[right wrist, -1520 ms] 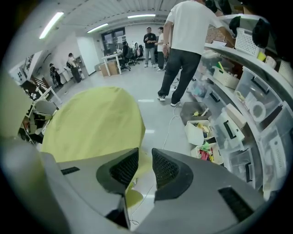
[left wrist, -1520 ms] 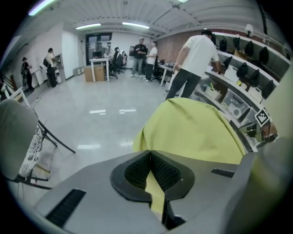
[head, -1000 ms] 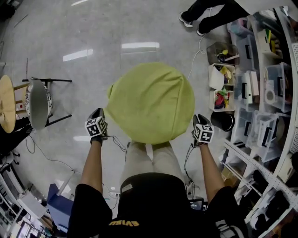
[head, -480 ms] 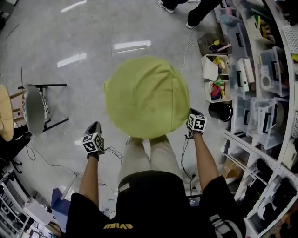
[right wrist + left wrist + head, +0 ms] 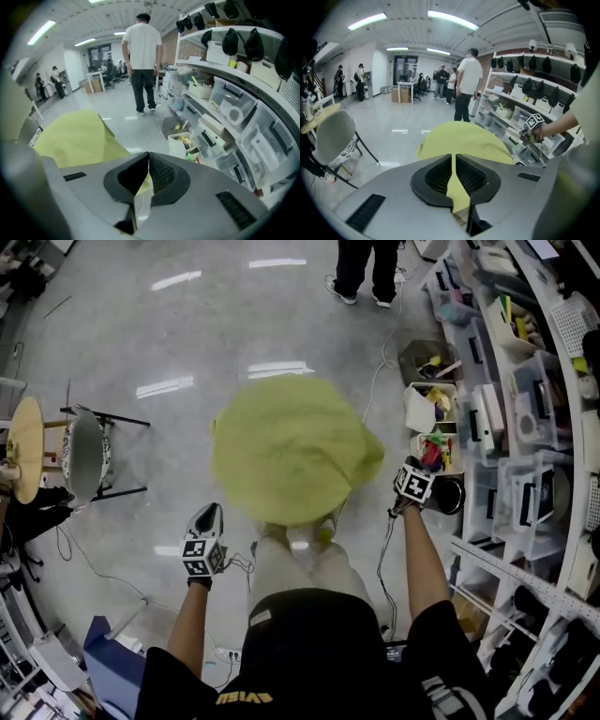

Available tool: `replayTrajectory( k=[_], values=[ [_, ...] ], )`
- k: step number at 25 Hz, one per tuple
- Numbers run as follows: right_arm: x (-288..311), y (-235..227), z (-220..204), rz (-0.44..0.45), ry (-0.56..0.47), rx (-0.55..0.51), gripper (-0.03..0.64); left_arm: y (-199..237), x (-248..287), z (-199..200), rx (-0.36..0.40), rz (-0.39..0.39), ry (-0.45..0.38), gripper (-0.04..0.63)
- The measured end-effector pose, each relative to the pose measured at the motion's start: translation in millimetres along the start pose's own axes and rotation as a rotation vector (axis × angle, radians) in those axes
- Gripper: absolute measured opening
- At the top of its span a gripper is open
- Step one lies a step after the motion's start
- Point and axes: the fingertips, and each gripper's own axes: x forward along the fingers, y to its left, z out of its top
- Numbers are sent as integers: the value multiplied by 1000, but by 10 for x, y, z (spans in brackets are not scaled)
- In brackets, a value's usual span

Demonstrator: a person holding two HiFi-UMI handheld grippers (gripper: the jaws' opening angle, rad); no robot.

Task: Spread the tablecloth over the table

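Tablecloth of yellow-green fabric [image 5: 286, 460] is held at its near hem. The right gripper [image 5: 148, 165] is clamped on a sliver of it, and the left gripper [image 5: 453, 164] is closed on cloth likewise. Compared with a second ago, the right-hand edge is drawn out into a point and the cloth is blurred above the hidden table. Judged: hem secured, pulling-out can be started.

"Where was the tablecloth [image 5: 291, 451]?"
"Between the left gripper [image 5: 208, 514] and the right gripper [image 5: 410, 465]. A chair [image 5: 82, 454] stood to its left, shelves [image 5: 539, 418] to its right, and a person [image 5: 366, 268] stood beyond it."
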Motion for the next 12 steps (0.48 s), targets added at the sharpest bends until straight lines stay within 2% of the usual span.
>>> replayTrajectory(
  k=[3, 7, 9, 12],
  values=[
    [-372, 120, 174, 156, -102, -124, 5, -574, -431, 66, -8, 41, -77, 35],
    [-1325, 211, 149, 370, -274, -175, 5, -1227, -1032, 360, 8, 93, -196, 48],
    [-1913, 253, 216, 438, -381, -172, 5, -1430, -1324, 604, 13, 110, -283, 48],
    [-2766, 336, 378, 490, -511, -149, 5, -1701, -1711, 984, 58, 137, -417, 48]
  ],
)
